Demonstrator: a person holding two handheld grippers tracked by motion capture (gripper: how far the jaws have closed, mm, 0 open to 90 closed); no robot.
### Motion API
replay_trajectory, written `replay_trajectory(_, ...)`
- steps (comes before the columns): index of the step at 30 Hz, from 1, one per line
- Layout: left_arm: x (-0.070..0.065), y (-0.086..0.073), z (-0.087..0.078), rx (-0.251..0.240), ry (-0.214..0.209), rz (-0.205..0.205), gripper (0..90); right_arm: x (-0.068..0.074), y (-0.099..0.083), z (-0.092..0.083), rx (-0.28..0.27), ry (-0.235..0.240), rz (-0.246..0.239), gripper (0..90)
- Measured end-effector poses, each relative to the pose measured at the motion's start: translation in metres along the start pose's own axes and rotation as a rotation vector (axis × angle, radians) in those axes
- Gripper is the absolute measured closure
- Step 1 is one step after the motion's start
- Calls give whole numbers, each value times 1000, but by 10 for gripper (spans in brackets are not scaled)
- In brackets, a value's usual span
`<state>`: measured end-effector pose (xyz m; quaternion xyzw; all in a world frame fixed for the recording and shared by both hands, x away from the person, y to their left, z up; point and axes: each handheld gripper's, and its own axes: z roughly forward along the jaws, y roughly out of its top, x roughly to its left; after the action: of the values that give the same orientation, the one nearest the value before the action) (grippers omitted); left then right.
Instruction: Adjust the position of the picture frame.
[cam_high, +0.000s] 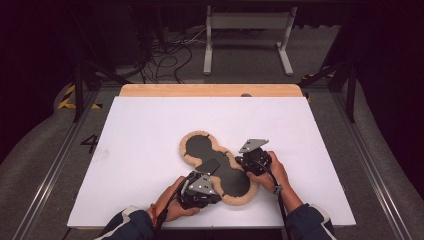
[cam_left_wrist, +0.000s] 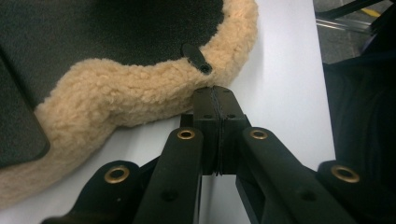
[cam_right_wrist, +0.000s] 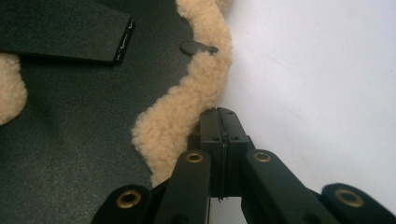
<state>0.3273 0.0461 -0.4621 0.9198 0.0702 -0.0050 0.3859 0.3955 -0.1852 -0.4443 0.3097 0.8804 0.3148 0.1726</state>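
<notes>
Lobed black mat (cam_high: 220, 165), smooth dark face, edged with curly tan fleece trim (cam_left_wrist: 116, 93); lies flat near the middle of the white table (cam_high: 150, 130), toward the person's side. A flat black strap (cam_right_wrist: 65, 30) crosses its face; a small black tab (cam_left_wrist: 196, 58) sits at the fleece edge.

Left gripper (cam_high: 200, 187) at the mat's near rim; in the left gripper view its jaws are pressed together, tips touching the fleece. Whether a bit of pile is pinched — hard to tell.

Right gripper (cam_high: 254, 157) at the mat's right edge, jaws likewise closed together just beside the fleece.
</notes>
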Motion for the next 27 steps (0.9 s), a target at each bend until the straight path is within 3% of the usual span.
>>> replay_trajectory(8,0,10,12,-12,17,11,886,-8,-7,-20,-79,-18,57,900)
replay_trajectory(15,1,20,22,-19,27,15,880,-1,-20,-47,-113,-22,69,900)
replay_trajectory(19,2,26,28,-24,38,14,880,10,-33,-68,-145,20,92,900)
replay_trajectory(22,1,28,28,-23,32,15,858,22,-41,-75,-138,44,75,900)
replay_trajectory(27,-1,25,6,-62,28,33,842,39,-51,-81,-123,108,96,900)
